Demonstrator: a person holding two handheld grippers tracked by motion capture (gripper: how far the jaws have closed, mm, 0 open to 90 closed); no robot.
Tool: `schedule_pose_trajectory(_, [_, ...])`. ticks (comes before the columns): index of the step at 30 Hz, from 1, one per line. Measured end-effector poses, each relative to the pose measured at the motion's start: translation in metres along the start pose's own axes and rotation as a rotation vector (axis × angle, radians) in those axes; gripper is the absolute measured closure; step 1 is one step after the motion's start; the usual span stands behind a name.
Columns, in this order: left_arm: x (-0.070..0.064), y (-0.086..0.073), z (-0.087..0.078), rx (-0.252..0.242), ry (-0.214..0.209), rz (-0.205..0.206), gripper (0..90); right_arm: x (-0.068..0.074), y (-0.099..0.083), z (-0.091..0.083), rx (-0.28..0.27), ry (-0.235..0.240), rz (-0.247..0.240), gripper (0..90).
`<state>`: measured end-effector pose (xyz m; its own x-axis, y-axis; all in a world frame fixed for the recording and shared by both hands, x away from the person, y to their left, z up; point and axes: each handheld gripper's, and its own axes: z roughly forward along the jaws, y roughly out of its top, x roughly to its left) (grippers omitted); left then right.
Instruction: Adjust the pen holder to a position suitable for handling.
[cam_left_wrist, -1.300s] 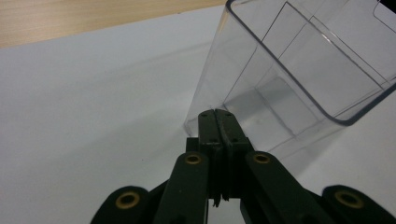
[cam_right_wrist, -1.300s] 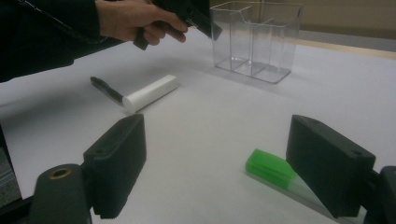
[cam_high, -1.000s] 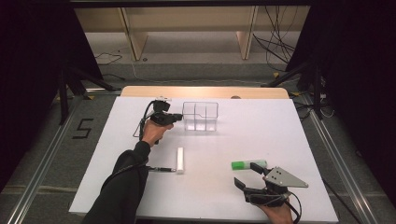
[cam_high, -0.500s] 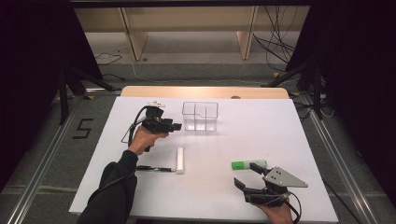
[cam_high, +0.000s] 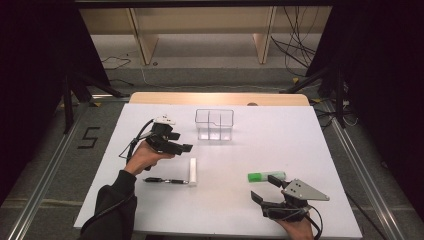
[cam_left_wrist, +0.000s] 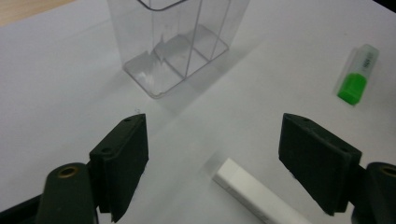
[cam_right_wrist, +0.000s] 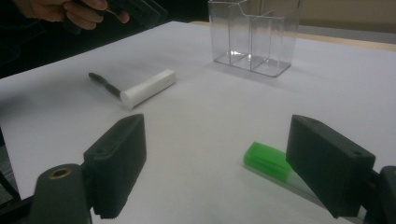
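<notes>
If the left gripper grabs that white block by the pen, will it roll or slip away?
The white block looks square-edged and lies flat on the table, so it probably won't roll. It appears rigid and smooth, so it might slide if the left gripper nudges it.

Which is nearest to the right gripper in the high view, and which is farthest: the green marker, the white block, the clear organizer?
From the right gripper:
1. Green marker, just beside its upper jaw.
2. White block, to the left at mid-table.
3. Clear organizer, at the far side.
</notes>
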<state>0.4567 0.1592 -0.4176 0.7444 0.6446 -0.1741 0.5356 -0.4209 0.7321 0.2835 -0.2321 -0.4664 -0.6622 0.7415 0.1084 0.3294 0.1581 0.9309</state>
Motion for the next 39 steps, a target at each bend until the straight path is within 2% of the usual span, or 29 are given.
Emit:
schedule_pose_trajectory(3, [-0.004,-0.002,-0.005,0.024,0.011,0.033,21.3,-0.001,-0.001,-0.002,-0.006,-0.004,-0.001,21.1])
schedule_pose_trajectory(6, [-0.007,-0.004,-0.014,0.02,-0.01,0.038,20.4,-0.001,-0.001,-0.002,-0.005,-0.005,0.008,21.1])
schedule_pose_trajectory(8, [-0.008,-0.005,-0.016,0.017,-0.009,0.039,20.4,-0.001,-0.002,-0.001,0.001,-0.003,0.003,21.1])
schedule_pose_trajectory(12, [-0.009,-0.009,-0.021,0.045,0.004,0.045,20.4,0.0,-0.001,0.0,0.001,-0.001,-0.004,21.1])
schedule_pose_trajectory(14, [-0.01,-0.014,-0.026,0.07,0.018,0.064,20.4,0.0,-0.001,0.001,0.008,0.001,-0.001,21.0])
schedule_pose_trajectory(16, [-0.01,-0.015,-0.027,0.076,0.022,0.064,20.4,0.0,-0.001,0.002,0.007,0.002,-0.002,21.0])
schedule_pose_trajectory(18, [-0.009,-0.021,-0.03,0.107,0.029,0.067,20.4,0.001,-0.001,0.002,0.009,0.007,-0.01,21.0])
schedule_pose_trajectory(22, [-0.008,-0.026,-0.032,0.134,0.044,0.084,20.4,0.0,-0.001,0.002,0.012,0.009,-0.012,21.0])
schedule_pose_trajectory(28, [-0.008,-0.03,-0.035,0.168,0.042,0.105,19.4,0.001,-0.002,0.001,0.012,0.003,-0.012,21.0])
schedule_pose_trajectory(31, [-0.009,-0.032,-0.036,0.215,0.052,0.146,18.9,0.001,-0.002,0.001,0.014,0.001,-0.013,21.0])
schedule_pose_trajectory(36, [-0.01,-0.035,-0.037,0.242,0.061,0.16,18.9,0.001,-0.002,0.0,0.013,0.0,-0.011,21.0])
schedule_pose_trajectory(37, [-0.011,-0.038,-0.037,0.267,0.067,0.173,18.9,0.001,-0.002,0.0,0.013,-0.001,-0.012,21.0])
schedule_pose_trajectory(38, [-0.011,-0.038,-0.037,0.267,0.067,0.173,18.9,0.001,-0.002,0.0,0.013,-0.001,-0.012,21.0])
schedule_pose_trajectory(39, [-0.011,-0.041,-0.036,0.298,0.075,0.185,18.9,0.001,-0.002,0.0,0.014,0.0,-0.015,21.0])
